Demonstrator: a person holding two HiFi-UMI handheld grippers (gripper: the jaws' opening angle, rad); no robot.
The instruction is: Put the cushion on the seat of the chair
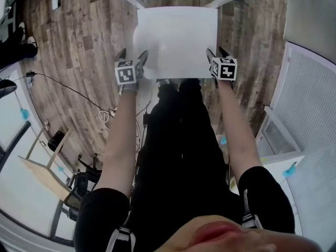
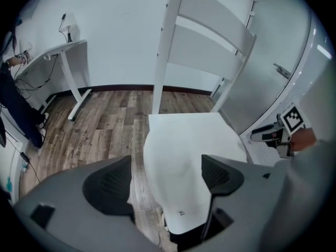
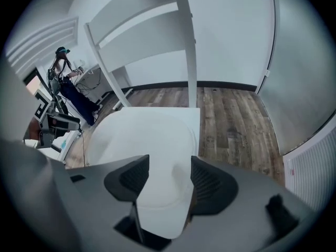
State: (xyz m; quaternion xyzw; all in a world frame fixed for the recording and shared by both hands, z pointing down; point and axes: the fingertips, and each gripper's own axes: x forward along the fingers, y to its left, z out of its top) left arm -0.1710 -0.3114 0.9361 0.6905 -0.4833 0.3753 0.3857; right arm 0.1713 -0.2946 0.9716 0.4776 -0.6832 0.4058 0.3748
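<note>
A white cushion (image 1: pixel 168 46) lies on the seat (image 1: pixel 207 14) of a white chair, bulging past the seat's left and near edges. My left gripper (image 1: pixel 132 54) hovers over the cushion's near left corner and my right gripper (image 1: pixel 216 51) over its near right corner. In the left gripper view the jaws (image 2: pixel 167 167) stand wide open above the cushion (image 2: pixel 178 177), not touching it. In the right gripper view the gripper (image 3: pixel 170 172) is open too, with the cushion (image 3: pixel 152 140) showing below the gap. The slatted chair back (image 2: pixel 210 41) rises behind.
The chair stands on a wood plank floor (image 1: pixel 79 46). A white radiator panel (image 1: pixel 310 114) is at the right, a white desk (image 2: pixel 63 49) by the far wall, cables (image 1: pixel 105 114) and a wooden frame (image 1: pixel 42 167) at the left. A person (image 3: pixel 65 72) stands in the background.
</note>
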